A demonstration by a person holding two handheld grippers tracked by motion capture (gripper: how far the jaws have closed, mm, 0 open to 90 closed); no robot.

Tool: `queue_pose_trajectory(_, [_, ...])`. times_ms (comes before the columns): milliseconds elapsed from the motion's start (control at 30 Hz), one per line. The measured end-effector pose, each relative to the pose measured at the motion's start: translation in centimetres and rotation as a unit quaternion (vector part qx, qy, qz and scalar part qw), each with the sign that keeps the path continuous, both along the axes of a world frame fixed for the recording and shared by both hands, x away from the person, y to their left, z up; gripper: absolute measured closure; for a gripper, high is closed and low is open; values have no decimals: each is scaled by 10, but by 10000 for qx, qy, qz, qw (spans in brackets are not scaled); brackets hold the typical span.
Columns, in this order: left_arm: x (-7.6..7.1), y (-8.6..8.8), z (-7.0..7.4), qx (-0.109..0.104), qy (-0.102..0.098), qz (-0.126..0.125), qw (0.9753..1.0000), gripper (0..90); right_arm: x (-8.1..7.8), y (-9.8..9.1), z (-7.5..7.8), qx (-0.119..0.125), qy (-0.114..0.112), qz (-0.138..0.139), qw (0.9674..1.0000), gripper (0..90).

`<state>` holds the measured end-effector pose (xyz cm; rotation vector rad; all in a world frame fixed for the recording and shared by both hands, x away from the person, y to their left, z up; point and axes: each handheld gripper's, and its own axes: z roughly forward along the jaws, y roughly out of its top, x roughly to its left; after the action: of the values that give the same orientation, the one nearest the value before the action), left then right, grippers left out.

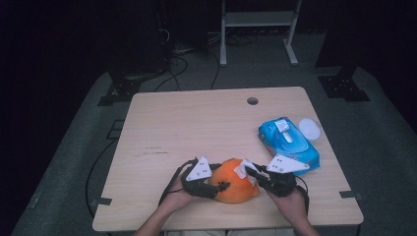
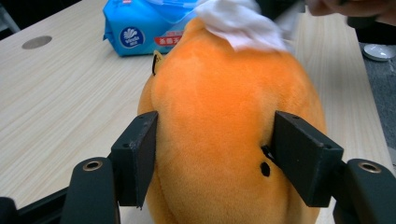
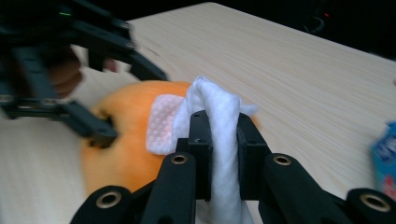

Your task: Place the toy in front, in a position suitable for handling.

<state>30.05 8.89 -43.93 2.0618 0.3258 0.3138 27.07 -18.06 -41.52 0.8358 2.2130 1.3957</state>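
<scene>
Two jaws of the left gripper (image 2: 212, 154) are clamping the orange plush toy (image 2: 224, 130); the right gripper (image 3: 224, 154) is pinching a white wipe (image 3: 223, 140), its lower end cut off.

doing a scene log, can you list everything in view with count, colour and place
plush toy: 1, orange, near edge of the table, between the two grippers
wet wipe: 1, white, pressed on top of the plush toy, clamped in the right gripper
pack of wipes: 1, blue with white flap, right side of the table
lid: 1, white, round, right table edge beside the pack of wipes
table: 1, light wood, with a round hole near the far edge
frame: 1, white, on the floor behind the table
left gripper: 1, black, jaws on either side of the plush toy
right gripper: 1, black, jaws shut on the wet wipe
</scene>
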Motion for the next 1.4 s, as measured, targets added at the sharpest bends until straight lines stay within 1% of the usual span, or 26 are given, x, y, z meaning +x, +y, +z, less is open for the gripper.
queue_pose_trajectory(33, [0,1,1,-35,47,-25,10000,330,-1,3,0,2,-26,72,10000,790])
queue_pose_trajectory(67, [0,1,3,-142,55,-85,9998,297,-3,7,0,-50,-46,112,9999,790])
queue_pose_trajectory(133, [-3,-1,6,-284,-102,-83,9995,241,-1,11,-3,-63,-32,98,9999,789])
queue_pose_trajectory(167, [-4,-3,7,-307,-159,-85,9994,237,0,11,-4,-33,-2,90,10000,789])
queue_pose_trajectory(233, [-4,-7,6,-212,-228,-77,9995,242,2,10,-5,4,14,81,10000,790])
queue_pose_trajectory(267, [-3,-8,4,-120,-202,-91,9997,275,2,10,-5,-25,17,71,10000,789])
queue_pose_trajectory(300, [-2,-7,3,-85,-186,-45,9998,311,3,9,-5,-53,13,81,10000,790])
queue_pose_trajectory(367, [1,-4,1,-79,-107,27,9999,337,5,5,-5,-47,53,55,10000,790])
queue_pose_trajectory(400, [4,-1,0,-39,-75,109,9999,346,6,4,-5,-47,65,39,10000,790])
queue_pose_trajectory(433, [5,2,-1,-40,-31,167,9998,353,8,0,-7,-60,94,5,9999,790])
queue_pose_trajectory(500, [11,11,-3,-129,127,271,9995,357,10,-4,-10,-92,172,-72,9998,790])
queue_pose_trajectory(567, [15,18,-5,-214,231,326,9990,361,9,-8,-13,-69,285,-63,9995,790])
queue_pose_trajectory(600, [15,19,-5,-225,260,321,9989,362,8,-9,-13,-69,295,-41,9995,790])
queue_pose_trajectory(633, [15,19,-5,-189,235,324,9990,364,7,-8,-13,-40,315,-1,9995,790])
queue_pose_trajectory(733, [13,17,-3,-173,200,268,9993,361,4,-2,-10,-37,247,64,9997,789])
queue_pose_trajectory(767, [12,16,-2,-209,164,208,9994,345,5,0,-10,-40,210,80,9997,789])
queue_pose_trajectory(800, [11,15,-1,-304,132,127,9994,316,5,0,-10,-21,241,71,9997,789])
queue_pose_trajectory(833, [10,13,1,-346,108,89,9993,298,7,1,-11,-24,247,54,9997,789])
queue_pose_trajectory(867, [10,11,1,-326,71,77,9994,293,8,0,-11,-28,262,35,9996,789])
queue_pose_trajectory(933, [11,11,0,-313,131,93,9994,312,9,-2,-11,-23,286,28,9996,789])
queue_pose_trajectory(967, [12,11,-2,-274,169,155,9994,337,10,-2,-11,-28,302,32,9995,789])
queue_pose_trajectory(1033, [14,13,-4,-260,333,322,9986,365,9,-3,-11,-43,319,63,9995,789])
queue_pose_trajectory(1100, [17,16,-6,-272,432,455,9977,372,7,-4,-10,-37,345,104,9993,789])
queue_pose_trajectory(1167, [18,19,-6,-296,500,506,9970,373,3,-5,-10,-23,404,170,9990,789])
queue_pose_trajectory(1300, [18,18,-7,-340,538,522,9966,372,-10,-9,-10,-130,459,298,9984,789])
queue_pose_trajectory(1400, [17,15,-7,-335,506,410,9973,375,-10,-11,-12,-120,482,281,9984,789])
